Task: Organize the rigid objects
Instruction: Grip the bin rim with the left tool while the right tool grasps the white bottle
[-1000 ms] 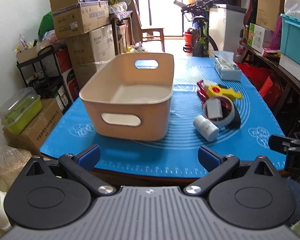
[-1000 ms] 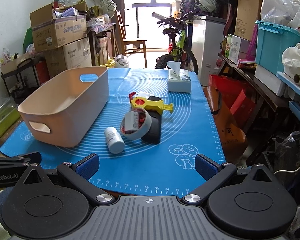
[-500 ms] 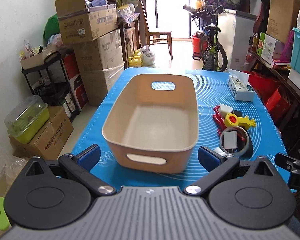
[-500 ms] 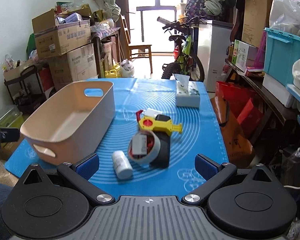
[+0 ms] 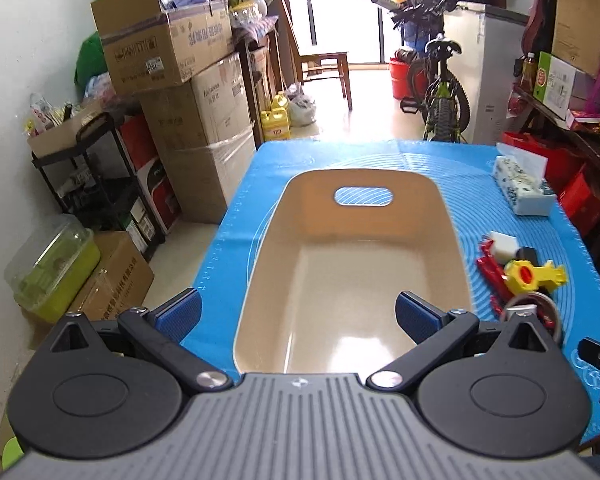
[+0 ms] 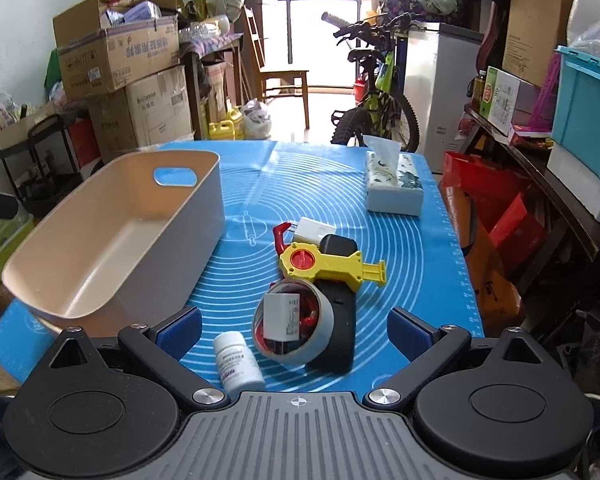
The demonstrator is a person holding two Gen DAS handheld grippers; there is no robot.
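Right gripper (image 6: 294, 326): fingers spread, holding nothing, poised above the near table edge. The white pill bottle (image 6: 238, 364) lies on its side just ahead and slightly left, long axis running roughly away from the gripper, beside the tape roll (image 6: 294, 322). Left gripper (image 5: 296, 312): also spread and empty, over the near end of the beige bin (image 5: 448, 216), so the right is nearer.
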